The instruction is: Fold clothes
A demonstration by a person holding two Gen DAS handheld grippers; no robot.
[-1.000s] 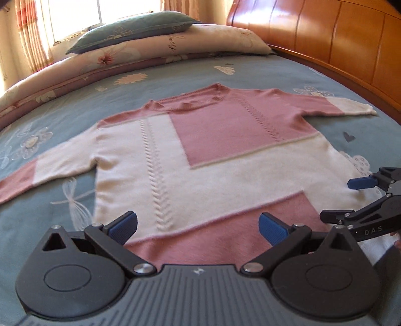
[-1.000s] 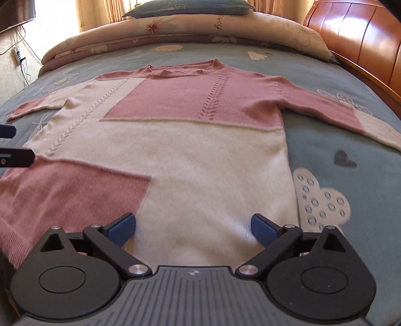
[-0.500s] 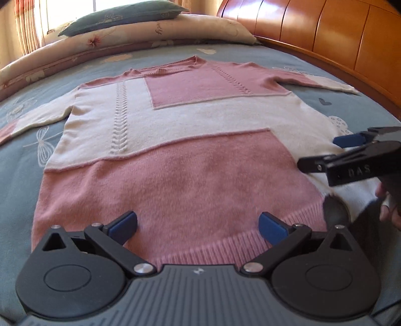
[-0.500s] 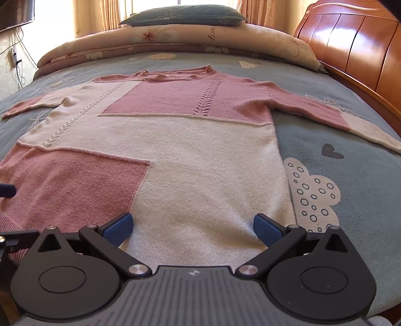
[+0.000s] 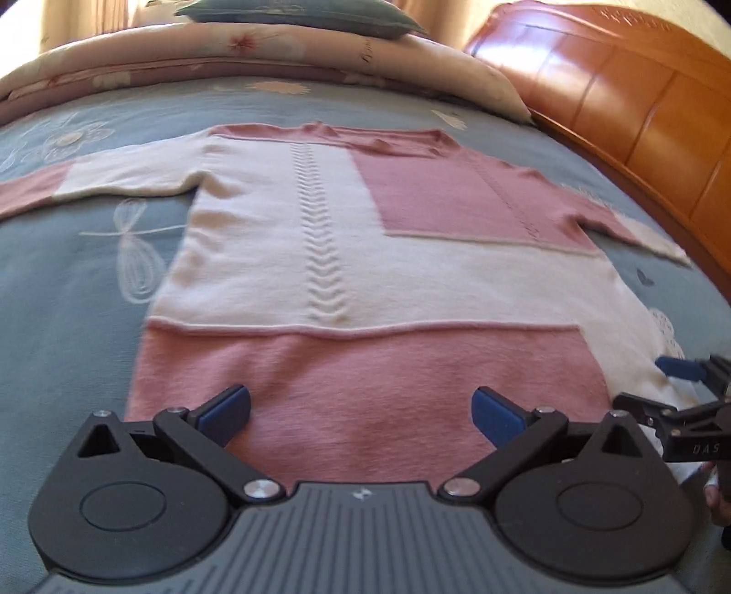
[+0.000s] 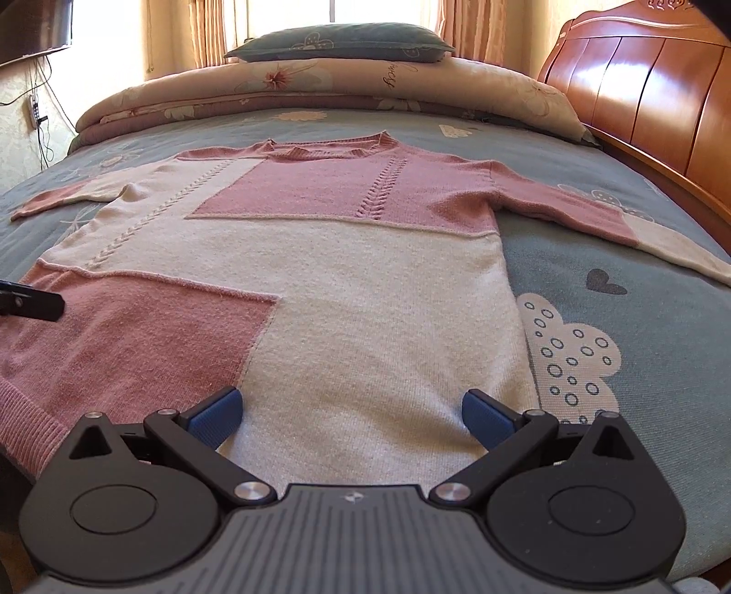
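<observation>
A pink and cream knit sweater [image 5: 347,256] [image 6: 320,283] lies flat, front up, on the blue bedspread with both sleeves spread out. My left gripper [image 5: 361,409] hovers open over the pink hem panel at the sweater's bottom left. My right gripper [image 6: 351,413] stands open over the cream bottom-right part of the hem. Nothing is between either pair of blue pads. The right gripper's fingers [image 5: 680,368] show at the right edge of the left wrist view. A black finger of the left gripper [image 6: 32,304] pokes in at the left of the right wrist view.
A folded floral quilt [image 6: 320,87] with a dark pillow [image 6: 342,43] on top lies across the far end of the bed. A wooden headboard [image 6: 648,100] runs along the right side. Blue bedspread [image 6: 639,329] borders the sweater on both sides.
The left gripper has swung so its view faces more to the left, and it sits further in over the pink hem. The right gripper has stayed near the cream hem, shifting little.
</observation>
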